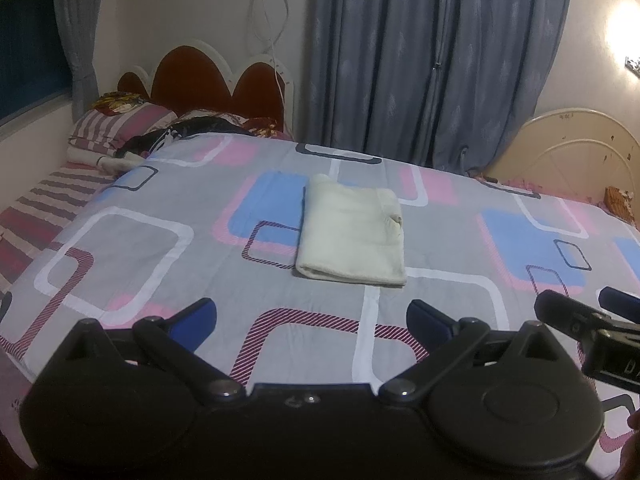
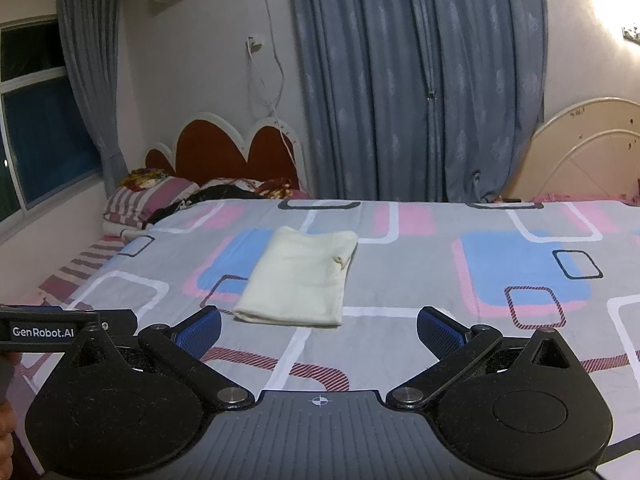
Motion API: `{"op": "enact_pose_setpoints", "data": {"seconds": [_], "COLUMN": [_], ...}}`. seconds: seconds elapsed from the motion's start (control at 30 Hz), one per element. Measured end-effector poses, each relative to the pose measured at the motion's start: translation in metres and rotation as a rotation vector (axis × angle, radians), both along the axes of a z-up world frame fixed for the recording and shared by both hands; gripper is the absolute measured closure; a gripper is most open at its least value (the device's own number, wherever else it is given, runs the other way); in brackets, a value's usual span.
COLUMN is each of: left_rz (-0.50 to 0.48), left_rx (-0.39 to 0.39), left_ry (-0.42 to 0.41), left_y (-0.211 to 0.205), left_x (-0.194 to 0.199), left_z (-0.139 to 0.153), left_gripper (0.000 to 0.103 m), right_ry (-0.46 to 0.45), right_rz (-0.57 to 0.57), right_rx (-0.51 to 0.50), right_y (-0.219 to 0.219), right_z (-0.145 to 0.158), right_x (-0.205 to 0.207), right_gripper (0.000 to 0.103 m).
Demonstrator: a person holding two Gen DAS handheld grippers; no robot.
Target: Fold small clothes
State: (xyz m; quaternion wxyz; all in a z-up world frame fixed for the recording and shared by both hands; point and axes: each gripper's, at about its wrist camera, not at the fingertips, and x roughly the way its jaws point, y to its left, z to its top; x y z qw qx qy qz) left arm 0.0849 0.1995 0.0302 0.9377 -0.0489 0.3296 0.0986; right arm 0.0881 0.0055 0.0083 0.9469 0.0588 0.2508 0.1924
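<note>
A small cream cloth (image 1: 352, 232) lies folded into a neat rectangle on the bed's patterned cover; it also shows in the right wrist view (image 2: 300, 278). My left gripper (image 1: 312, 320) is open and empty, held above the cover a little short of the cloth's near edge. My right gripper (image 2: 320, 330) is open and empty, just short of the cloth's near edge, which lies slightly left of its centre. The right gripper's fingers show at the right edge of the left view (image 1: 580, 312). The left gripper's body shows at the left of the right view (image 2: 48, 330).
The bed cover (image 1: 200, 272) is grey with pink, blue and white squares. Striped pillows and bunched clothes (image 1: 132, 128) lie at the headboard (image 1: 200, 80). Blue curtains (image 1: 420, 60) hang behind. A cream bed end (image 1: 572, 148) stands at the right. A window (image 2: 36, 120) is at the left.
</note>
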Motion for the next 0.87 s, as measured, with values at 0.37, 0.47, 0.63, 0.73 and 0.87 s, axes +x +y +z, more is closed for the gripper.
{"op": "enact_pose_setpoints", "data": {"seconds": [0.37,0.47,0.63,0.73,0.87], "left_rz": [-0.005,-0.007,-0.033,-0.049,-0.060], "left_rx": [-0.003,-0.004,-0.012,-0.015,-0.016], "left_ry": [0.021,0.027,0.036,0.016,0.015], "left_y": [0.003,0.002,0.004,0.004,0.007], "left_x": [0.017,0.022,0.032,0.036,0.051], "left_z": [-0.008,-0.010,-0.016,-0.021,-0.031], "left_gripper": [0.002,0.002,0.002,0.009,0.001], "right_ry": [0.025,0.032,0.045,0.056,0.071], "right_rz": [-0.007,-0.007,-0.013,-0.020,-0.038], "right_rx": [0.002,0.003,0.006,0.004,-0.008], "right_y": [0.004,0.006,0.006,0.006,0.006], "right_z": [-0.007,-0.009,-0.013,-0.017,-0.024], "right_x": [0.019,0.024,0.033,0.038,0.044], "right_gripper": [0.000,0.000,0.000,0.000,0.000]}}
